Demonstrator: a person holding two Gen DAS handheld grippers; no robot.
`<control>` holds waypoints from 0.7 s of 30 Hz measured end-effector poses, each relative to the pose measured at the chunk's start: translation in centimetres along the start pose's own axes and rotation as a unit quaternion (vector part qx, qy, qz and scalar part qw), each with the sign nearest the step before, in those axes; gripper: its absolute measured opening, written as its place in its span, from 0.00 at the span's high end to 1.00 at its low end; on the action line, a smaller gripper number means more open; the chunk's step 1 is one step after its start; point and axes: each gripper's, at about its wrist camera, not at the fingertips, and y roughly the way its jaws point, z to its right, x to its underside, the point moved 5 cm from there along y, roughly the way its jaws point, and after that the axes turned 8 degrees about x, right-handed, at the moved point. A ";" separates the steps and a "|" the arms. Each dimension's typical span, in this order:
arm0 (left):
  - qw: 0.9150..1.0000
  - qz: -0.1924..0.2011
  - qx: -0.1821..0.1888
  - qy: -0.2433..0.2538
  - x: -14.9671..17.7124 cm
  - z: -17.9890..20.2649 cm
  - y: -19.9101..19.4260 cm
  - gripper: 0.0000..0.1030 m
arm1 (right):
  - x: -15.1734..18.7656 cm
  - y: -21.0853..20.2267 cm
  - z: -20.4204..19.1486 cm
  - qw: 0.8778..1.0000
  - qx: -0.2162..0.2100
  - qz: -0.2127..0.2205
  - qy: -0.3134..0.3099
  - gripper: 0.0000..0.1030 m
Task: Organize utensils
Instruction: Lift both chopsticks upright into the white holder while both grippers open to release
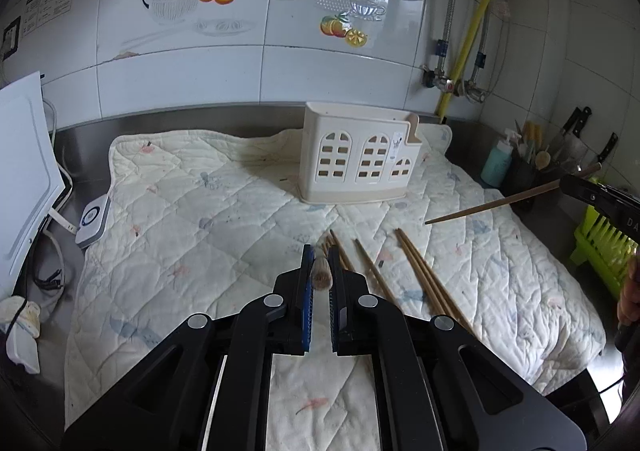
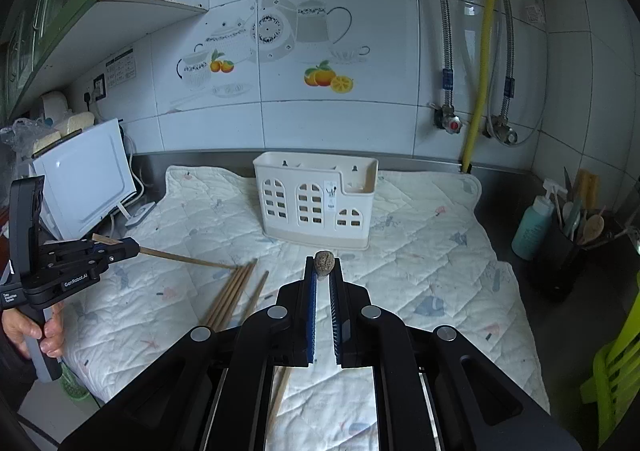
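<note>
Middle of the worktop (image 2: 508, 171): the quilted mat (image 2: 420, 271) lies bare between the loose chopsticks (image 2: 232, 291) and the cream holder (image 2: 316, 203), with open passage above.
Back edge: the holder stands on the mat near the wall, its top open.
Left edge: a white appliance (image 2: 88, 179) and cables crowd the side.
Right edge: a teal bottle (image 2: 532, 223), a dark utensil pot (image 2: 560, 259) and a green rack (image 2: 616, 363) block the side.
Front: chopsticks lie scattered on the mat beside both tongs.
</note>
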 end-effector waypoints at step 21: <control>0.990 0.102 -0.003 0.096 -16.9 4.5 0.2 0.96 | -15.4 5.6 3.2 0.998 0.011 -0.026 -0.064 0.94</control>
